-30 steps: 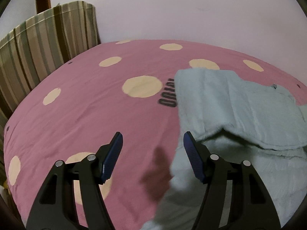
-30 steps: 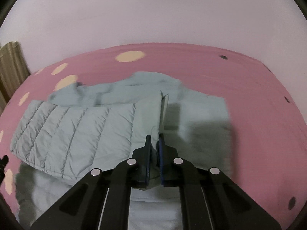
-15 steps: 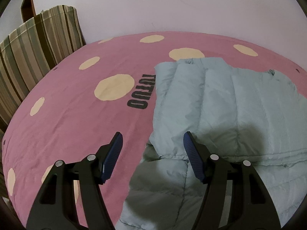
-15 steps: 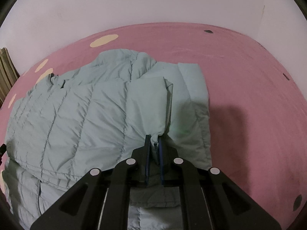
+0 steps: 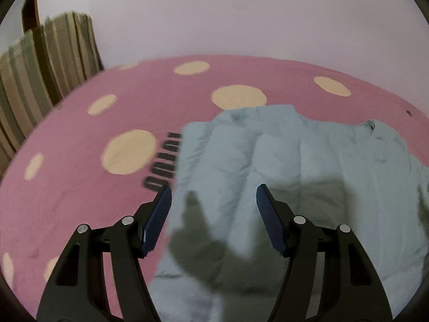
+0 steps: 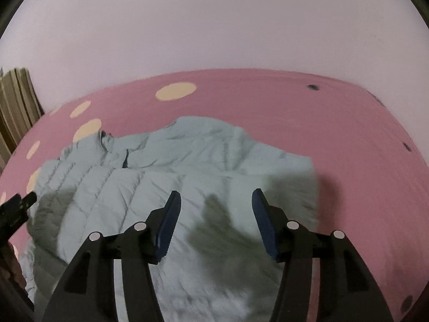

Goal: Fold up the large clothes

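Observation:
A pale blue-green quilted puffer jacket (image 5: 281, 166) lies folded over on a pink bedsheet with cream dots (image 5: 80, 187). It also shows in the right wrist view (image 6: 166, 177), collar toward the far left. My left gripper (image 5: 213, 206) is open and empty, hovering above the jacket's left edge. My right gripper (image 6: 215, 209) is open and empty above the jacket's right part. Both cast shadows on the fabric. The tip of the left gripper (image 6: 18, 204) shows at the left edge of the right wrist view.
A striped brown and green cushion or headboard (image 5: 45, 61) stands at the far left. A pale wall (image 5: 241, 13) runs behind the bed. Dark lettering (image 5: 163, 161) is printed on the sheet beside the jacket. Bare sheet (image 6: 362, 147) lies right of the jacket.
My right gripper has opened and let go of the jacket fold, which now lies flat. Both grippers have lifted back; the left one has shifted right over the jacket.

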The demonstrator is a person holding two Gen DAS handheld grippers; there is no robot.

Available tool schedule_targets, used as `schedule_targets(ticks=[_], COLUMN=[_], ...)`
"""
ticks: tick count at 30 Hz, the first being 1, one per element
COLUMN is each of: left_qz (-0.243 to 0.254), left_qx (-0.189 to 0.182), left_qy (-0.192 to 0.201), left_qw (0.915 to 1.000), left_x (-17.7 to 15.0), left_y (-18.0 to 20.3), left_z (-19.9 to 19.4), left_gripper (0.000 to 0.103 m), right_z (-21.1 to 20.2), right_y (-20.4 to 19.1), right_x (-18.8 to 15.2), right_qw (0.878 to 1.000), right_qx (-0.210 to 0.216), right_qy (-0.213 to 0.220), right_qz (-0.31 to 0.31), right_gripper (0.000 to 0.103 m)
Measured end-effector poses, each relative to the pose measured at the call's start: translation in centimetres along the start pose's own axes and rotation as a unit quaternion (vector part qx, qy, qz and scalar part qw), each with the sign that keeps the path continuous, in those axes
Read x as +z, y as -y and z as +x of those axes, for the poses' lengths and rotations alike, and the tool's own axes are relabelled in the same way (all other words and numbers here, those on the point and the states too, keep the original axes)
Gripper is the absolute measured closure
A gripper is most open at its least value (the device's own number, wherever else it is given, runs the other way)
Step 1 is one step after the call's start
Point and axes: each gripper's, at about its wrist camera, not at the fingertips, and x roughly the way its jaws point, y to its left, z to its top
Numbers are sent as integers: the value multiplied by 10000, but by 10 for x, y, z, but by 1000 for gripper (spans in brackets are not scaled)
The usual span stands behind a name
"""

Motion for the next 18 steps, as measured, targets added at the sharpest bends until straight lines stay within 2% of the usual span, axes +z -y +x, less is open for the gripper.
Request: schedule_targets(ticks=[5, 9, 14, 16, 18], left_qz=[181, 473, 505, 515, 384], left_qx=[329, 409, 419, 531, 487], left_qy=[-313, -482, -384, -266, -88], left_qw=[9988, 9969, 9971, 9969, 9980], left_x=[0, -10, -12, -12, -15], left_y=[13, 23, 21, 18, 14], left_z=[38, 55, 51, 37, 19], left_gripper=[38, 36, 36, 36, 36], right_z=[39, 62, 60, 45, 26], right_y=[-8, -9, -12, -11, -10], right_x=[-6, -19, -21, -19, -20], right_qw=[9991, 9973, 9976, 9982, 9992], right_qx=[-96, -168, -221, -226, -170], right_qy=[-401, -702, -610, -517, -335], right_qz=[-41, -131, -240, -179, -161], right_gripper=[48, 48, 48, 48, 48])
